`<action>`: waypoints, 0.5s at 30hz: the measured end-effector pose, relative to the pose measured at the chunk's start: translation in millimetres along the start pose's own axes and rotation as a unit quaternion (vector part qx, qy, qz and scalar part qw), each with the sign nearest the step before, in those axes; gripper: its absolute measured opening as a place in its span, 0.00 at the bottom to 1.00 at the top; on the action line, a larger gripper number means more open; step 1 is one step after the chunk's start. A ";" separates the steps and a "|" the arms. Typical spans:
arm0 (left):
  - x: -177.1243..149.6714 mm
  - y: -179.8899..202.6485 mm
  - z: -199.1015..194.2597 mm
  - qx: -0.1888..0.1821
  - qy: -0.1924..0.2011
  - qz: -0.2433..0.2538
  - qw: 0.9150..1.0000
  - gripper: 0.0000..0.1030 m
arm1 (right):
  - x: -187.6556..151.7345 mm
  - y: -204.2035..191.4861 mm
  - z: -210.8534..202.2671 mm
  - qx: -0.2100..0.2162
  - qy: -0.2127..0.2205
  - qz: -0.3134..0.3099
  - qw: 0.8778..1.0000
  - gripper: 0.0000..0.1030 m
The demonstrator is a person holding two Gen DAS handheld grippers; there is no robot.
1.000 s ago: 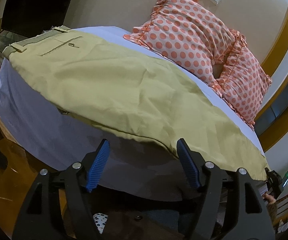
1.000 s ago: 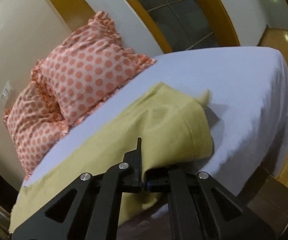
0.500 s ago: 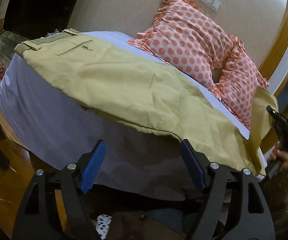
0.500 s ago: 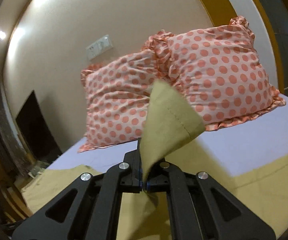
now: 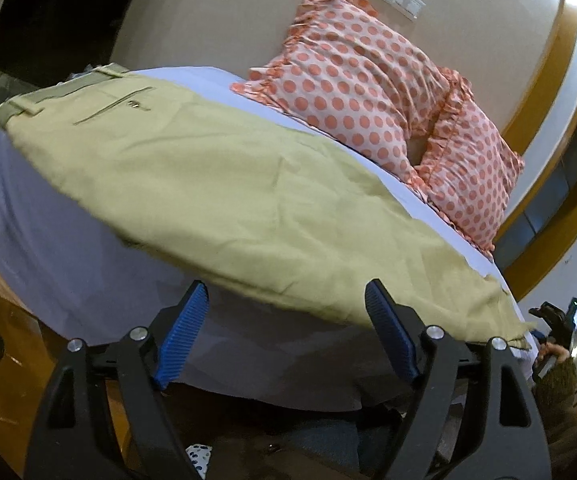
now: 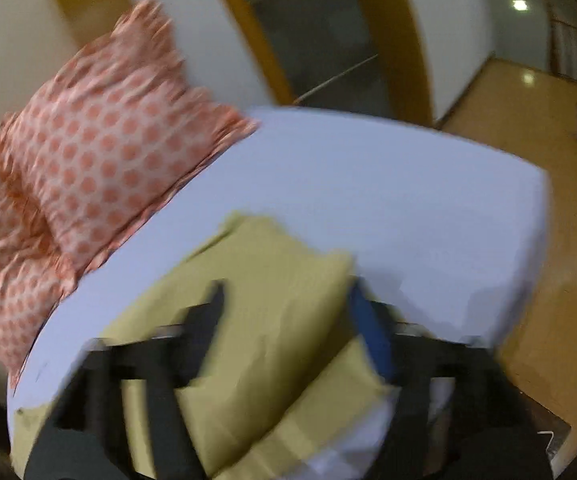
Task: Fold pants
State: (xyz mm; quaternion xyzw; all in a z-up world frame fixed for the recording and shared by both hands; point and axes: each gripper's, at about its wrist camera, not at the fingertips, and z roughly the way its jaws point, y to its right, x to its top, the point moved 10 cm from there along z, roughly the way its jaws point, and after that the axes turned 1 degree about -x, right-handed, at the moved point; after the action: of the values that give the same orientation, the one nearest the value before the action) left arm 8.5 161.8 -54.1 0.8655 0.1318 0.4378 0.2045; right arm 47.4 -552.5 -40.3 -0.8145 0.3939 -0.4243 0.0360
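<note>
Yellow-green pants (image 5: 216, 184) lie flat across the bed, waistband at the far left, leg ends at the right. My left gripper (image 5: 284, 312) is open and empty, just off the bed's near edge below the pants' lower edge. In the blurred right wrist view, the leg ends (image 6: 272, 320) lie between the spread fingers of my right gripper (image 6: 288, 308), which is open over them. The right gripper also shows small at the far right of the left wrist view (image 5: 556, 320).
Two orange polka-dot pillows (image 5: 376, 92) lean on the wall behind the pants; they also show in the right wrist view (image 6: 88, 168). The bed has a pale lilac sheet (image 6: 408, 200). Wooden floor (image 6: 548, 280) lies beyond the bed's right edge.
My right gripper, which had lifted the leg ends, has come back down to the bed and opened, letting them go. The pants lie flat again. The left gripper has barely moved.
</note>
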 end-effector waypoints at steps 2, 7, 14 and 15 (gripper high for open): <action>-0.6 4.8 -1.6 0.001 0.003 0.011 1.000 0.80 | -2.4 25.2 -12.0 -0.012 0.022 0.024 0.999 0.68; -1.7 7.2 -2.8 0.002 0.004 0.018 1.000 0.80 | -17.8 49.1 -6.2 -0.018 0.021 0.047 0.999 0.59; -0.3 8.4 -5.1 0.001 0.006 0.017 1.000 0.81 | -39.7 1.4 -10.4 0.081 0.007 0.040 0.996 0.37; -0.2 8.4 -5.6 0.001 0.006 0.018 1.000 0.82 | -39.9 -2.8 -9.1 0.090 0.009 0.037 0.995 0.37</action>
State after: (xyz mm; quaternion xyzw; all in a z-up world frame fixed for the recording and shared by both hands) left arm 4.3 155.6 -47.3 0.8653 0.1180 0.4463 0.1955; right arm 29.3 -521.2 -59.9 -0.7891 0.3840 -0.4638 0.1212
